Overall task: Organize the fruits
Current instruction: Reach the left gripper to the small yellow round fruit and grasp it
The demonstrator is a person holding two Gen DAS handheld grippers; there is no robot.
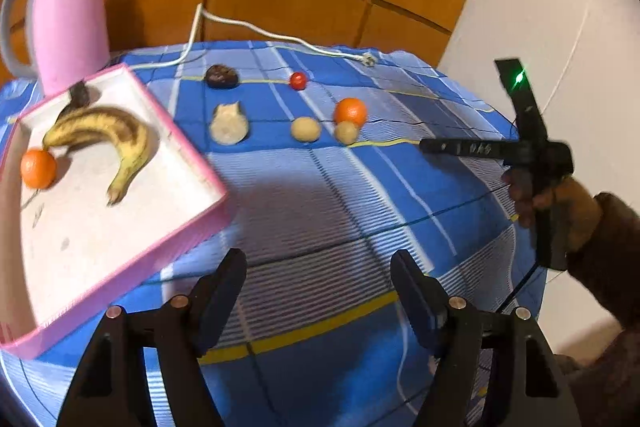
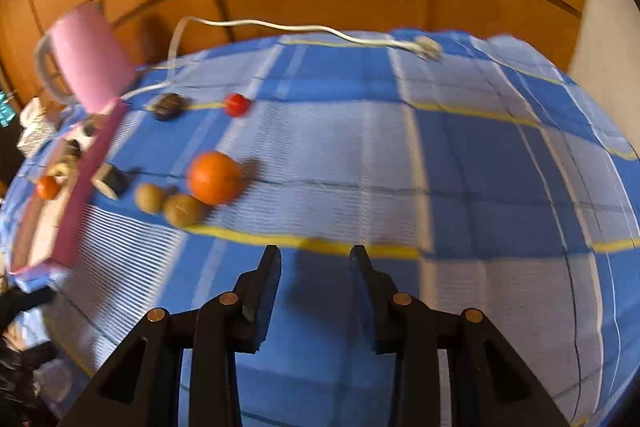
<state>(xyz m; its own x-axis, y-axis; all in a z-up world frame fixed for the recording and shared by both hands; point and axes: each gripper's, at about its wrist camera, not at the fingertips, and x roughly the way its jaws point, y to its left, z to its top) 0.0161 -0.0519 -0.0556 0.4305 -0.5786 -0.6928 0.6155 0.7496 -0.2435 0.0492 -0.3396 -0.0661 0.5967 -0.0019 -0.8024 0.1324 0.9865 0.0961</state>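
A pink-rimmed white tray (image 1: 188,163) at the left holds a spotted banana bunch (image 1: 100,135) and an orange (image 1: 38,169). On the blue checked cloth lie another orange (image 1: 350,111) (image 2: 214,178), two small tan fruits (image 1: 306,129) (image 1: 346,131), a small red fruit (image 1: 298,80) (image 2: 237,104), a dark fruit (image 1: 221,76) and a pale lumpy piece (image 1: 229,125). My left gripper (image 1: 316,263) hovers over the cloth beside the tray's near corner, open, nothing between its fingers. My right gripper (image 2: 315,251) (image 1: 424,145) points at the cloth just right of the orange, jaws narrowly apart, holding nothing.
A pink kettle (image 1: 68,19) stands behind the tray, its white cord (image 1: 256,29) trailing across the table's far edge to a plug (image 1: 368,59). Wooden panels rise behind. A hand (image 1: 560,203) holds the right gripper at the table's right edge.
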